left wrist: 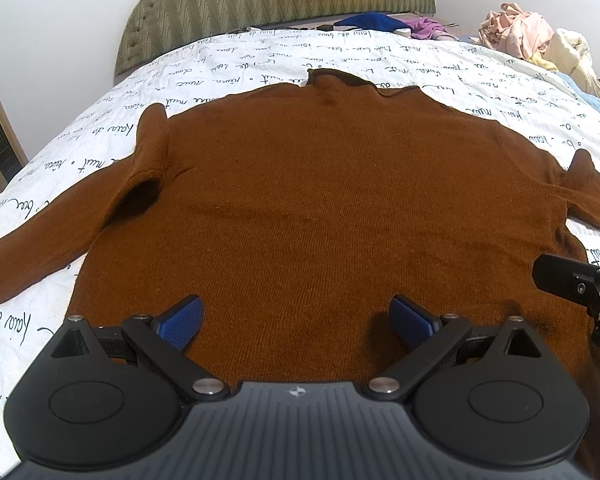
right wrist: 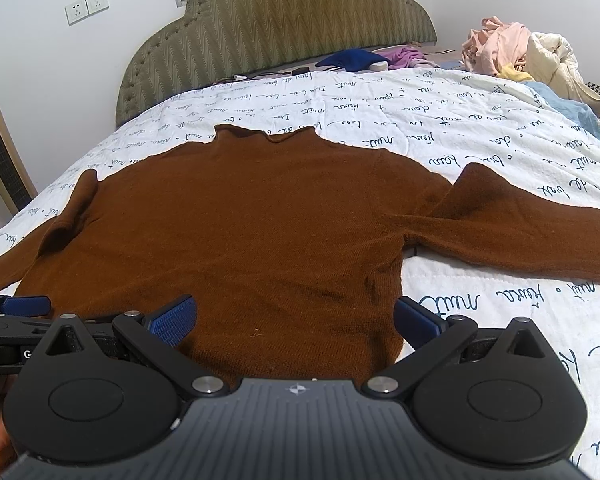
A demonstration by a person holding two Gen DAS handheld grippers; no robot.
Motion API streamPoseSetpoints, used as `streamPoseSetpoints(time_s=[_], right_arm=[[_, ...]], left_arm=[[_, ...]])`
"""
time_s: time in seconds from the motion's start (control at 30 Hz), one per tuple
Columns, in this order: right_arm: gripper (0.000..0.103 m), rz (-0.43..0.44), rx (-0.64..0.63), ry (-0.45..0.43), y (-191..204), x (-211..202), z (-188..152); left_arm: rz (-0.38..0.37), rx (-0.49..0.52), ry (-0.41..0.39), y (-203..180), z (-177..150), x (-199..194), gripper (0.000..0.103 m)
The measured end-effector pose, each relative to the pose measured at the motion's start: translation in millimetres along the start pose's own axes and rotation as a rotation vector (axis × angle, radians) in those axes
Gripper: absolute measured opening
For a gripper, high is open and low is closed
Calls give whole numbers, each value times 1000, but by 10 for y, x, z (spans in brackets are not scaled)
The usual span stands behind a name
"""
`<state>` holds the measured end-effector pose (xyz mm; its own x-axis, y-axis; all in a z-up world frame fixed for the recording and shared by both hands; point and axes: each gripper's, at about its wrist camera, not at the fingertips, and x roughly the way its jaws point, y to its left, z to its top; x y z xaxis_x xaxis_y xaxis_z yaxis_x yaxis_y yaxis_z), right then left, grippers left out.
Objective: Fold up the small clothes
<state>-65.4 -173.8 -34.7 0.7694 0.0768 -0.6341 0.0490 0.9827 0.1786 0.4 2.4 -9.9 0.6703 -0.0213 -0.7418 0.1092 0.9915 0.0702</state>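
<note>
Left gripper: nearest the left wrist camera, at 6 o'clock; blue-padded fingers spread wide, pinching nothing, poised over the sweater's lower hem.
Right gripper: at 6 o'clock in the right wrist view; jaws likewise spread wide and empty, one finger over the knit, the other at the sweater's side edge where the bedspread shows.
Neighbouring tool: the right gripper's black body shows at 3 o'clock in the left wrist view; the left gripper's blue fingertip shows at 9 o'clock in the right wrist view.
Brown sweater: spread flat in the middle of the bed, collar toward 12 o'clock, hem toward 6 o'clock.
Left sleeve: runs out toward 8 o'clock, with a fold raised near the shoulder.
Right sleeve: runs out toward 3 o'clock in the right wrist view, creased at the armpit.
Bedspread: white with dark handwriting print, beneath the sweater.
Headboard: olive, zigzag pattern, at 12 o'clock.
Clothes pile: pink and cream, at 2 o'clock, well apart from the sweater.
Blue garment: at 12 o'clock, near the headboard.
Wall sockets: at 10 o'clock in the right wrist view.
</note>
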Motion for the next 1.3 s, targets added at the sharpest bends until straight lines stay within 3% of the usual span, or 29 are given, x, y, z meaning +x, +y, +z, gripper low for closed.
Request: streamPoseSetpoints(time_s=[1.3], right_arm=[[103,36,15,-19,-48,-35,-3]], left_arm=[[-5,9,-9,-27,-22,-33,100]])
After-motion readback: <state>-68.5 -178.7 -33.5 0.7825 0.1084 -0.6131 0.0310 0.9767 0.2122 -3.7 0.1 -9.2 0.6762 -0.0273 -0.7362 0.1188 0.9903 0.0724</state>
